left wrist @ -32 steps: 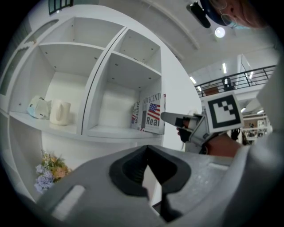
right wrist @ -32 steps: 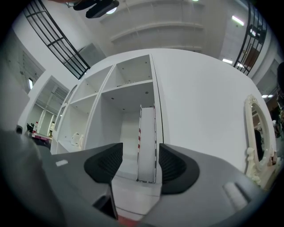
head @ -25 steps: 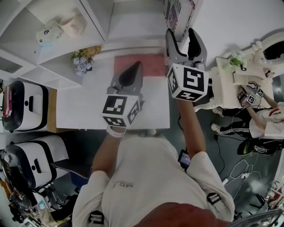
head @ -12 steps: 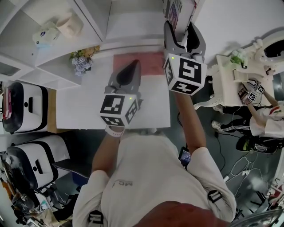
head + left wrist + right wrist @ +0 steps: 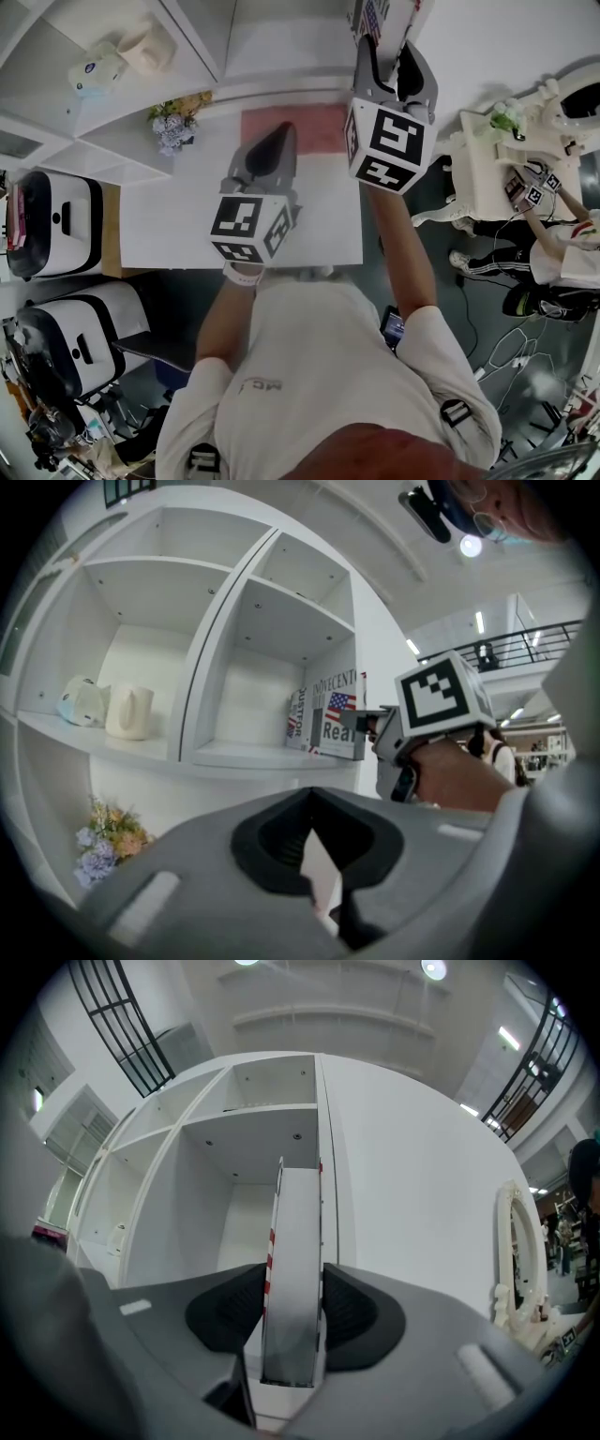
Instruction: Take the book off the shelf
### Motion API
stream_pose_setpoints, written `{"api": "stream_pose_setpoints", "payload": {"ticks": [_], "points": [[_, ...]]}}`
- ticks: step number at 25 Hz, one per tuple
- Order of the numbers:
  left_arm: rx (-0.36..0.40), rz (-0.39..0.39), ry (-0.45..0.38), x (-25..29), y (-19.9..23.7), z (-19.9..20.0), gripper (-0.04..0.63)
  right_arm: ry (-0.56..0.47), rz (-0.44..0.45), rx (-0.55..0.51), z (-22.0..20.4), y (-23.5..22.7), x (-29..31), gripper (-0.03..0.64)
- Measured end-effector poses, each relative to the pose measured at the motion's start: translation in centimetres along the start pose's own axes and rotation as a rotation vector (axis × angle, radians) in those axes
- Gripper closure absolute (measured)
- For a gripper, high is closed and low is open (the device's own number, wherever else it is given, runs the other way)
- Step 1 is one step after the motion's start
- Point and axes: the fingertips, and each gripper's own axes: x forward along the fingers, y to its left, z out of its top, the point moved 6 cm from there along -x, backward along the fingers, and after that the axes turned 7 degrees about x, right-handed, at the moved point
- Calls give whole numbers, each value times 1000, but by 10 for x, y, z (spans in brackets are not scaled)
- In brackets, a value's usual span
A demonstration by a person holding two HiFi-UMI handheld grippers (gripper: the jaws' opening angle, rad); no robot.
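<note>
The book (image 5: pixel 373 21) stands upright at the right end of the white shelf unit (image 5: pixel 234 56), its cover with a flag (image 5: pixel 339 726) showing in the left gripper view. My right gripper (image 5: pixel 389 56) reaches into that compartment. Its jaws have just been closing, and the pads now press both sides of the book (image 5: pixel 295 1269). From the left it shows as a marker cube with fingers at the book's edge, my right gripper (image 5: pixel 380 726). My left gripper (image 5: pixel 279 136) hovers shut and empty over the pink mat (image 5: pixel 314 127), below the shelf.
A white table (image 5: pixel 187 225) lies under both grippers. The shelf also holds a mug (image 5: pixel 150 47) and a small white object (image 5: pixel 94 70), with flowers (image 5: pixel 173 127) on a lower ledge. White machines (image 5: pixel 47 225) stand at the left; a white stand (image 5: pixel 497 159) and a seated person (image 5: pixel 562 253) are at the right.
The right gripper's jaws have drawn in onto the book, and its marker cube has tipped slightly upward. The left gripper has stayed where it was.
</note>
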Motion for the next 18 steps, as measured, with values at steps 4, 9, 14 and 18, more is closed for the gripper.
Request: {"api": "stream_pose_setpoints", "payload": {"ticks": [4,9,14,18], "points": [[3,4,0,-4,-1,1,594,11,27,11,3,-2,-2,446],[2,8,-1,-9,-2,0,594,-11,53,-1,10,5,-8,448],[1,13,-4,-19,-6,-2,594,-29,97,17,11,6,-23,448],[0,17,-3,-28,-11,-4,594,-62,121,36,13,5,-38,448]]}}
